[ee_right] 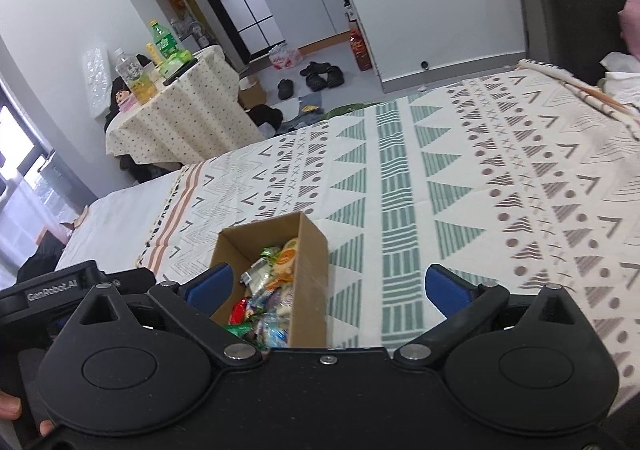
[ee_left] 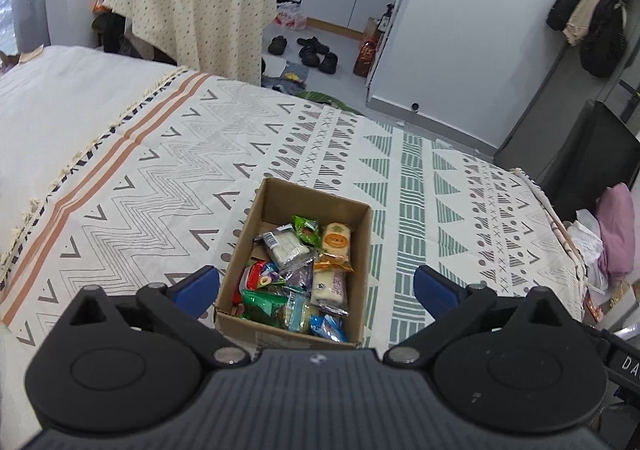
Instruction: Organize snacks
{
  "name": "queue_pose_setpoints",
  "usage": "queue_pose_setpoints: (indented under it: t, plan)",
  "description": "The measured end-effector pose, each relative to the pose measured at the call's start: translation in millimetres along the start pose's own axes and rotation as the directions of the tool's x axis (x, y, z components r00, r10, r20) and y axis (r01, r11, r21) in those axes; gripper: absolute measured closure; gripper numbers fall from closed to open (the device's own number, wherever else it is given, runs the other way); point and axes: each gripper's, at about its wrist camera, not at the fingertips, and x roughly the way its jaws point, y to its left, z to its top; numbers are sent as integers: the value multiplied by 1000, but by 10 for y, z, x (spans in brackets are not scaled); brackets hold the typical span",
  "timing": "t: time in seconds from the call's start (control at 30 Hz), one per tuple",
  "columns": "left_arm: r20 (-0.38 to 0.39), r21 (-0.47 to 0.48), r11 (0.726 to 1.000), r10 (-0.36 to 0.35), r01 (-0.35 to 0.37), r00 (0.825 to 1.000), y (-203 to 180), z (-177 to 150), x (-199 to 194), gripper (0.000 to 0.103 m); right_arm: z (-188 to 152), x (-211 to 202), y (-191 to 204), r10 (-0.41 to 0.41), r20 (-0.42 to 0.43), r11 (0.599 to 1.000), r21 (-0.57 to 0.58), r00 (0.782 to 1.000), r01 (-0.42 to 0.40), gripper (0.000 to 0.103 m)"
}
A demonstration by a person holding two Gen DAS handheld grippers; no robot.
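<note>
On the bed, over a patterned bedspread (ee_left: 168,170) of zigzags and green triangles, an open cardboard box (ee_left: 362,250) is sitting with its flaps gone and its top open. Wrapped snacks are lying jumbled inside the box: a pale orange-labelled cake packet (ee_left: 337,240) against the far right wall, a green packet (ee_left: 306,230) just beside it, a clear-wrapped white bar (ee_left: 285,246) near the middle, a red packet (ee_left: 256,274) by the left wall and a blue packet (ee_left: 328,328) at the near wall.

Above the near end of the box, the left gripper (ee_left: 316,284) is hovering with its blue-padded fingers spread wide apart, holding nothing, one finger to either side of the box. Just right of the box, the right gripper (ee_right: 326,288) is also spread wide and empty, with its left finger (ee_right: 210,286) over the box's near left corner. Beyond the box, past the bed's edge, a round table (ee_left: 200,14) under a dotted cloth is carrying bottles, and dark shoes (ee_left: 316,52) are lying on the floor.
</note>
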Motion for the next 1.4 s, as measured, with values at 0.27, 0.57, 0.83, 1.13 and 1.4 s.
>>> queue_pose_setpoints:
  t: [0.27,0.57,0.83,1.13,1.4]
  plan:
    - [19,58,998,-36,35,999,-104,-248,-294,0,-188,-344,-64,-23,27,999,-24,999,23,0]
    - [26,127,992,-27,23,999,-139,-541,-545,0,-458,-671,-52,-36,55,998,-57,998,39,0]
    - [74,213,977,-22,6,997,-227,-787,-806,0,-652,-972,-98,-56,92,995,-77,994,63,0]
    - [85,243,970,-48,26,995,-233,-919,-985,0,-770,-1267,-73,-51,137,993,-99,989,65,0]
    - [87,246,969,-43,21,995,-183,-877,-996,0,-785,-1317,24,-29,135,991,-126,990,46,0]
